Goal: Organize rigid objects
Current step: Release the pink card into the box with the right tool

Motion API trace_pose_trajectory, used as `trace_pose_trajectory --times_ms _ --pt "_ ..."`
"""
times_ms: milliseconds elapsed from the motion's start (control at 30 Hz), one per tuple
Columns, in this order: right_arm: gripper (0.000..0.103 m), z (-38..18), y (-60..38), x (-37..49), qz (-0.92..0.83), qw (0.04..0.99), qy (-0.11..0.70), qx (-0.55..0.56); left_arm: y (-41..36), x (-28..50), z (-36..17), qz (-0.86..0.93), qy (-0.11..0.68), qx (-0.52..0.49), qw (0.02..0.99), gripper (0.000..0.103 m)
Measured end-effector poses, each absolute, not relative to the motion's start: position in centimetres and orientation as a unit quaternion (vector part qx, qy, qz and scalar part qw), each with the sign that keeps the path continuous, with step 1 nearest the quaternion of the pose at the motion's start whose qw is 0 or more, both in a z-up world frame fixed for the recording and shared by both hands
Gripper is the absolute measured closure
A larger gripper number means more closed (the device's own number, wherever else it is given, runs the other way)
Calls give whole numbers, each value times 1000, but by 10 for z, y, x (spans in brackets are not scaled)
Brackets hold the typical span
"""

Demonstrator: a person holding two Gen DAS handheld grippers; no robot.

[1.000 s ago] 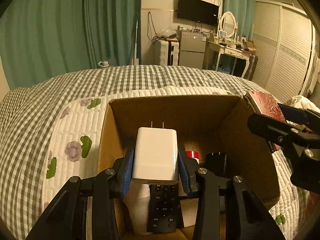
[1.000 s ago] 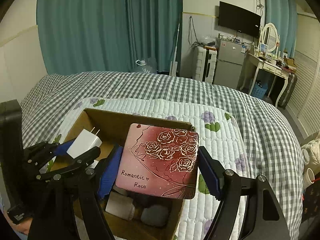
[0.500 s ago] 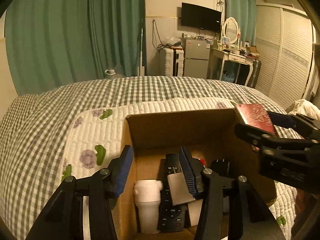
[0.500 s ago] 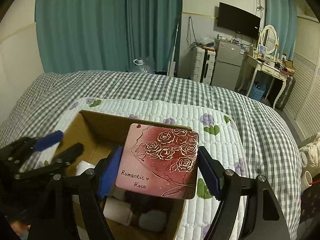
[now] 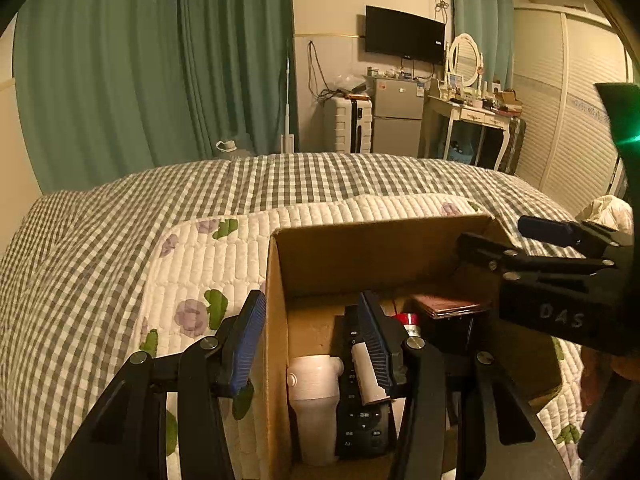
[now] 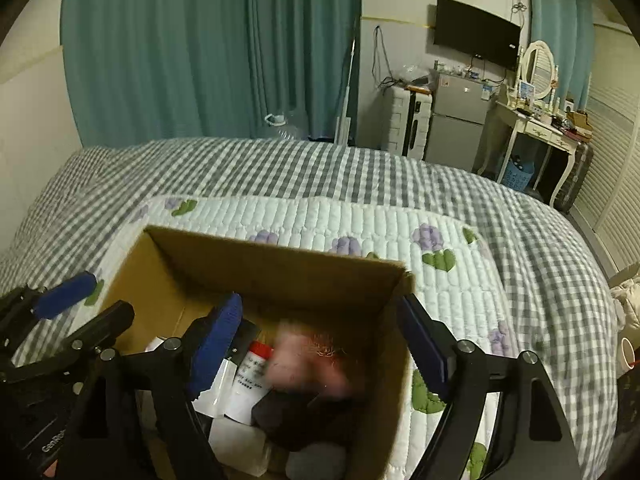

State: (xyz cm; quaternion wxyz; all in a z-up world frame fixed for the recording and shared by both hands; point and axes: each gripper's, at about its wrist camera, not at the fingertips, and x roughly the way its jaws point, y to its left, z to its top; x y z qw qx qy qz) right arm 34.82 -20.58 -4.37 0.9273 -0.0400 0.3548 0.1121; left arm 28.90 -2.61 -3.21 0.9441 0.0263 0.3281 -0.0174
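An open cardboard box [image 5: 380, 248] [image 6: 280, 268] stands on the bed. My left gripper [image 5: 312, 340] is open and empty over the box's left wall. My right gripper [image 6: 320, 344] is open and empty above the box; it also shows in the left wrist view [image 5: 516, 240]. The red rose-print box [image 5: 448, 305] [image 6: 308, 364], blurred in the right wrist view, lies inside the box. The white charger [image 5: 366, 374], a black remote [image 5: 360, 416], a white bottle [image 5: 314, 400] and a red-capped tube [image 6: 252, 380] are in the box too.
The box sits on a white quilted pad with flowers [image 5: 208, 264] over a grey checked bedspread [image 6: 280, 168]. Teal curtains, a suitcase, a small fridge and a dressing table stand beyond the bed.
My left gripper let go of the white charger, which now lies in the box. My right gripper opened and the rose-print box dropped into the cardboard box.
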Motion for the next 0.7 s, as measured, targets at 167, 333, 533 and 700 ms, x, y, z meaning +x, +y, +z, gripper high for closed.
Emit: trace_pose_trajectory --times_ms 167,333,533,700 --pt "23 -2 -212 325 105 935 334 -51 -27 268 7 -21 308 14 951 53" --pt "23 59 -222 286 89 947 304 -56 -33 234 64 -26 272 11 962 53" --pt "23 135 -235 221 67 962 255 -72 -41 184 131 -37 229 14 973 53" --pt "23 184 -244 171 63 973 214 -58 -43 149 163 -50 204 17 978 51"
